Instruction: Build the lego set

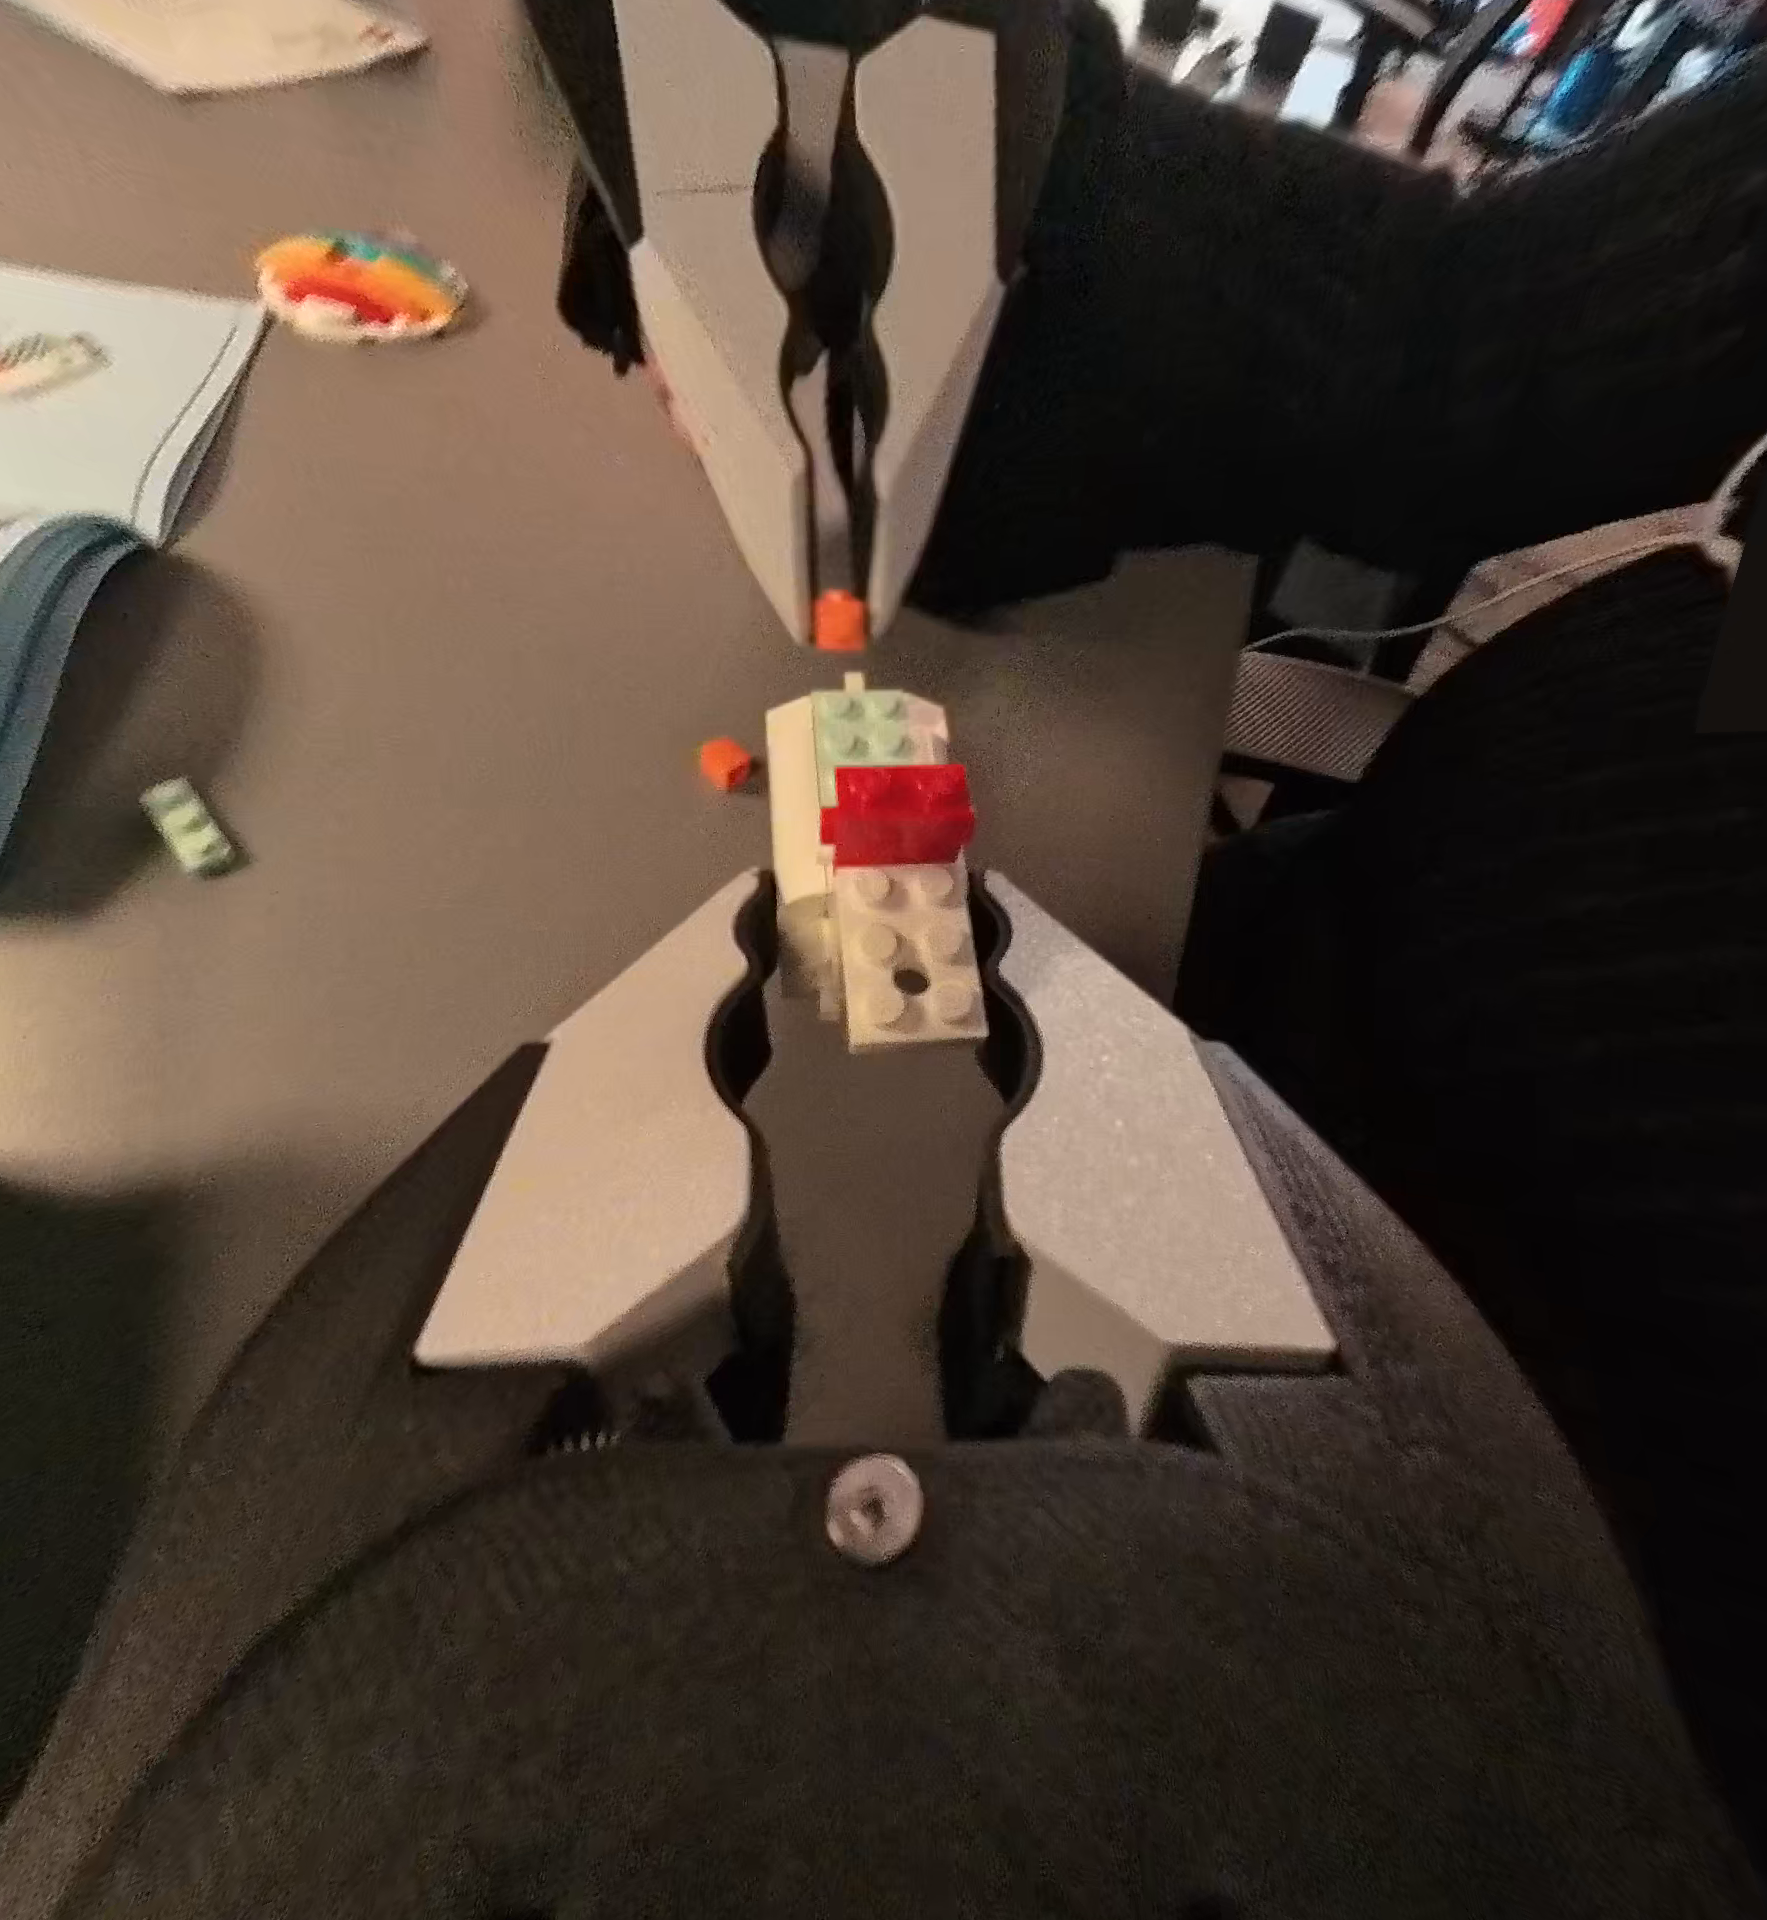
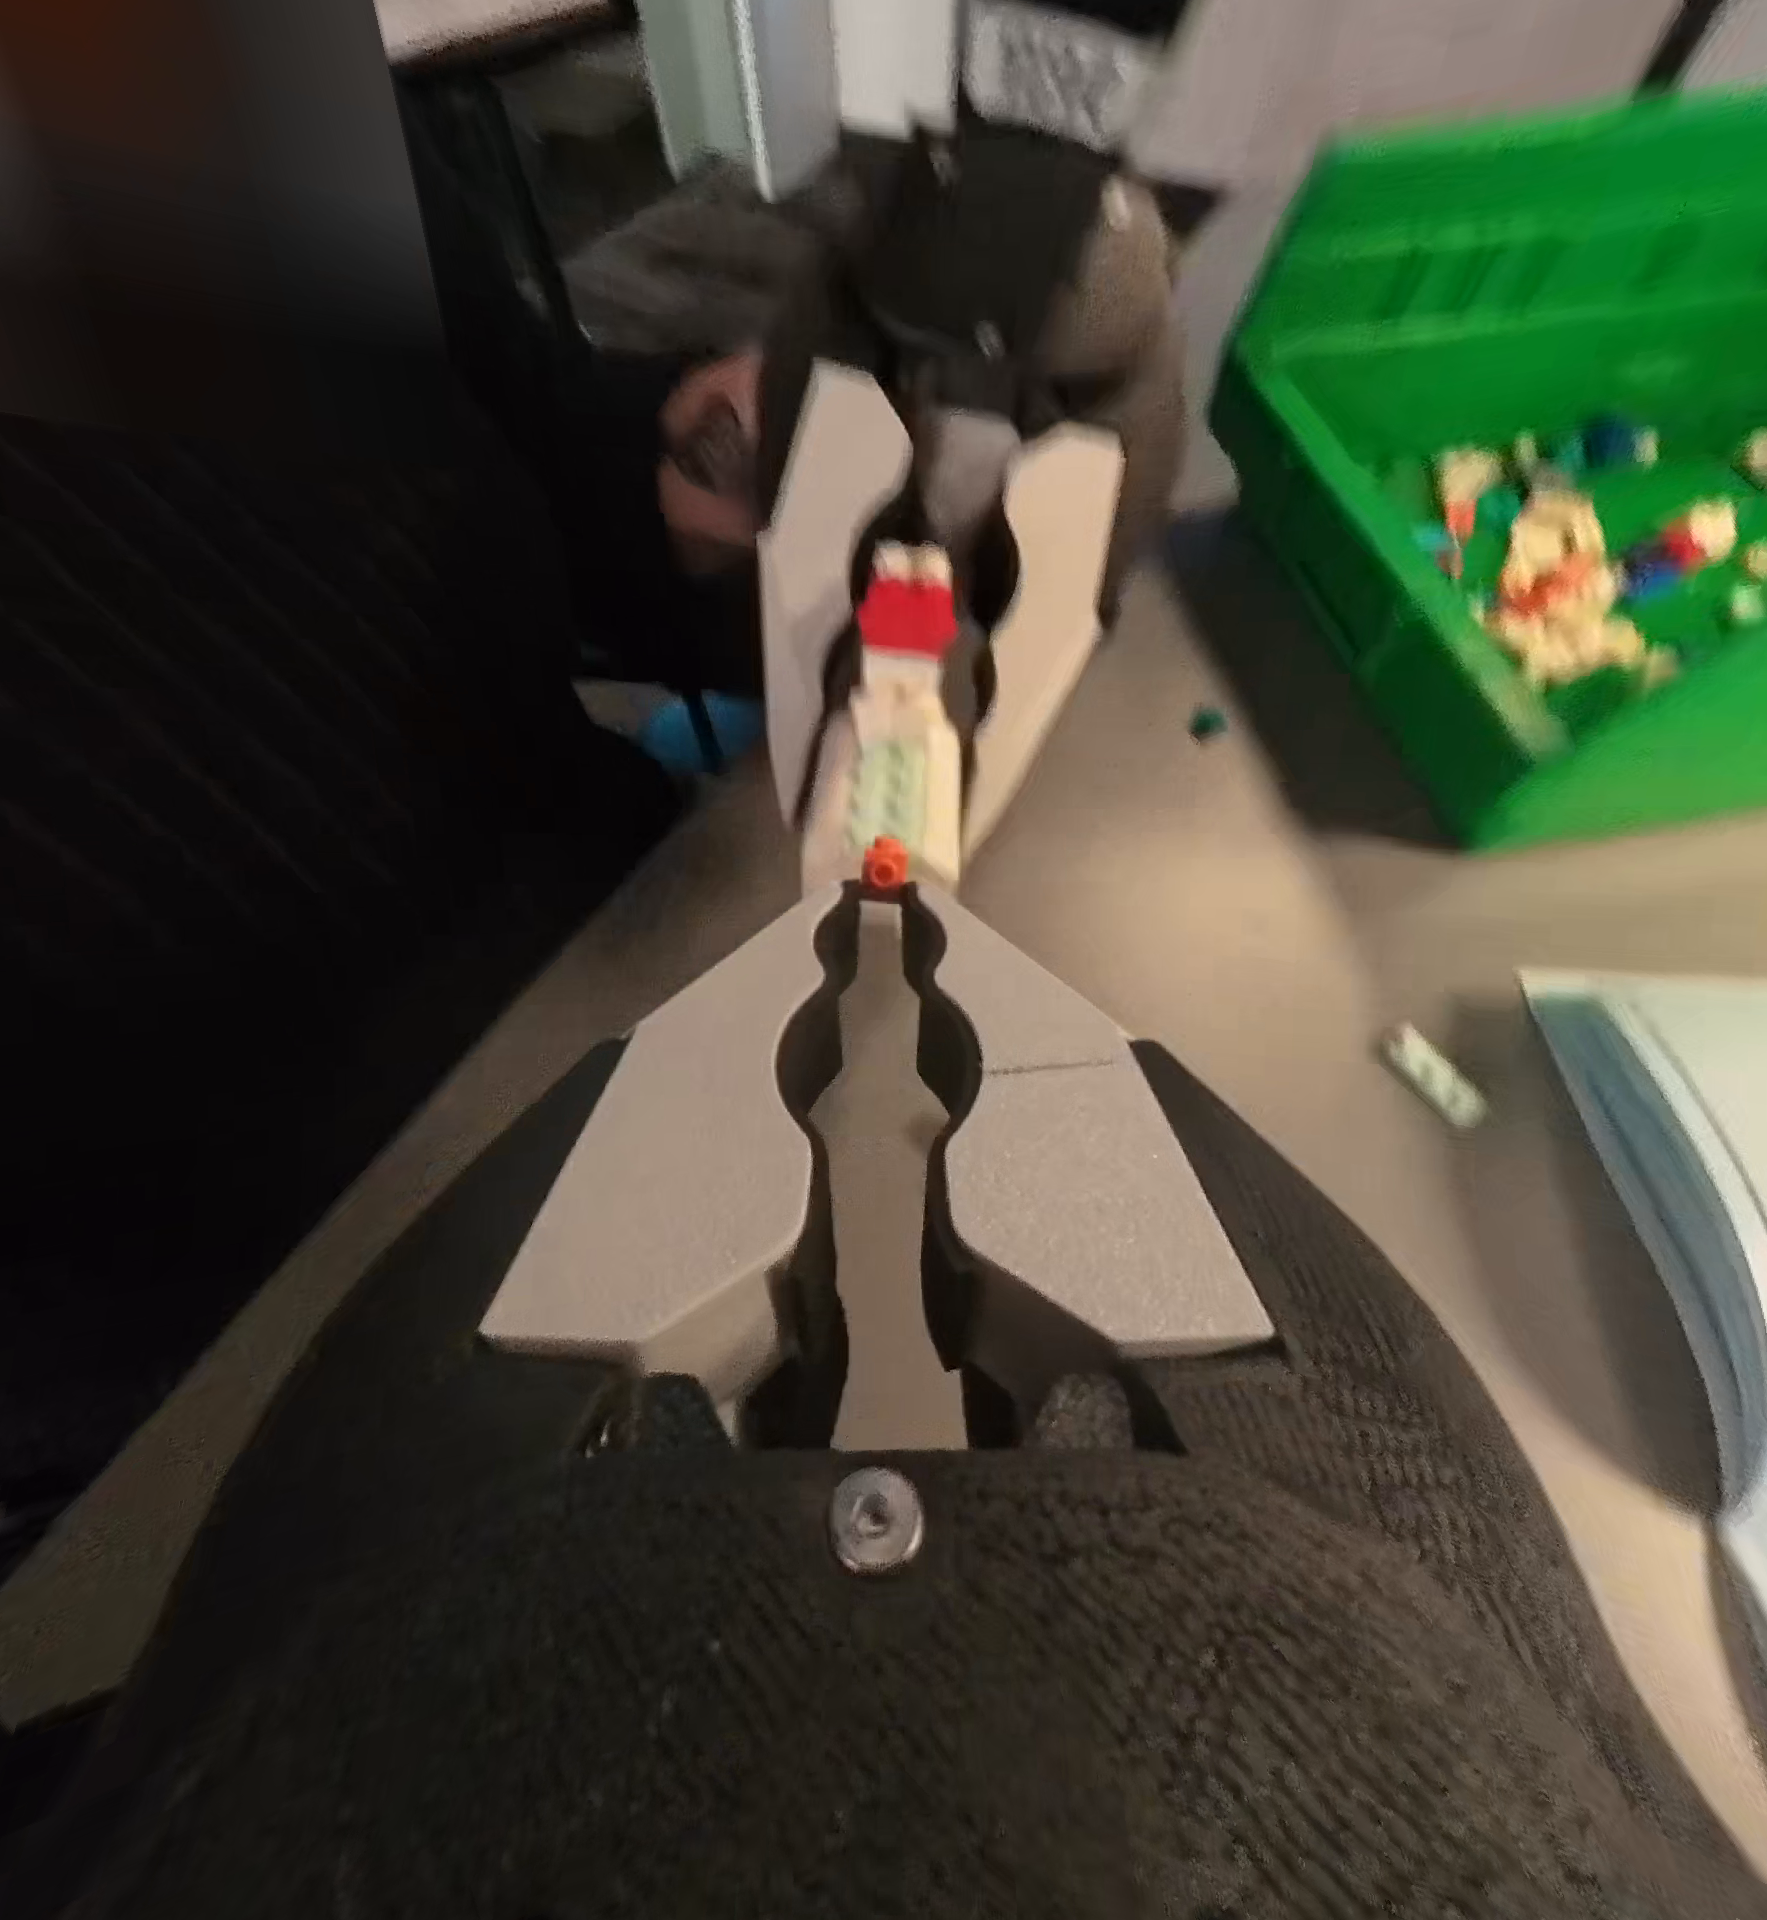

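Observation:
My left gripper (image 1: 874,894) is shut on a small lego model (image 1: 874,831) of white, pale green and red bricks, held above the table. It also shows in the right wrist view (image 2: 900,748), between the left gripper's fingers (image 2: 1050,623). My right gripper (image 2: 884,896) is shut on a small orange stud piece (image 2: 884,864), just in front of the model's pale green end. In the left wrist view the right gripper (image 1: 837,623) comes from the top with the orange piece (image 1: 837,620), a short gap from the model.
A second orange piece (image 1: 725,766) and a pale green plate (image 1: 191,826) lie on the grey table (image 1: 443,675). An open instruction booklet (image 1: 48,436) lies at the left. A green bin (image 2: 1544,499) holds several loose bricks. A dark chair stands beside the table edge. The grippers' ends are close to 4 cm from one another.

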Available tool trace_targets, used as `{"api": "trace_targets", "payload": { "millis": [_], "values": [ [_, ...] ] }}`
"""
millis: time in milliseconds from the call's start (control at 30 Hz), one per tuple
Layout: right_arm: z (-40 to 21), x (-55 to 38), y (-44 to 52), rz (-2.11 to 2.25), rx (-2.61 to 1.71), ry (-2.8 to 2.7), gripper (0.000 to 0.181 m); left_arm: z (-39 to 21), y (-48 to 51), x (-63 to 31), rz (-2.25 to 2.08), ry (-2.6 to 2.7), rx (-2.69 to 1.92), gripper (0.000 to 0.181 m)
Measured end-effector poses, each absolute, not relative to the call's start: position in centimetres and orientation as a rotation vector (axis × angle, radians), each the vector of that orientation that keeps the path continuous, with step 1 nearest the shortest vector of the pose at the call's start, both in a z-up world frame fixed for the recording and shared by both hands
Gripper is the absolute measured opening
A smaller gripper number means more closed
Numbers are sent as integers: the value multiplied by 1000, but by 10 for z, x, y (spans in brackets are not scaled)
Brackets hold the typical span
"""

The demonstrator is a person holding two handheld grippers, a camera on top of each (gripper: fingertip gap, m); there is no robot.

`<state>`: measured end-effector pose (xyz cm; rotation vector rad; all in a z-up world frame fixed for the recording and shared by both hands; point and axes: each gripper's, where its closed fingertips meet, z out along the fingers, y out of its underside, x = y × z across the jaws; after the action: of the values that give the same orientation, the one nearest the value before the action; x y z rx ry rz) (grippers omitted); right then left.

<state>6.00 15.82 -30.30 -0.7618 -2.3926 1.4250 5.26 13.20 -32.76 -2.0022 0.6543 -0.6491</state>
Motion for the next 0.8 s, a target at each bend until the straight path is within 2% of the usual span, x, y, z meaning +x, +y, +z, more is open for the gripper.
{"api": "trace_targets", "payload": {
  "millis": [100, 267, 800],
  "values": [
    [-336, 62, 200, 1228, -935, -2428, 6, -333, 130, 45, -614, 621, -2041, 36],
    [-364, 75, 226, 1187, -1047, -2466, 6, -335, 131, 46, -620, 617, -2058, 36],
    [-365, 93, 246, 1192, -1009, -2440, 9, -336, 139, 63, -673, 663, -2072, 36]
  ]
}}
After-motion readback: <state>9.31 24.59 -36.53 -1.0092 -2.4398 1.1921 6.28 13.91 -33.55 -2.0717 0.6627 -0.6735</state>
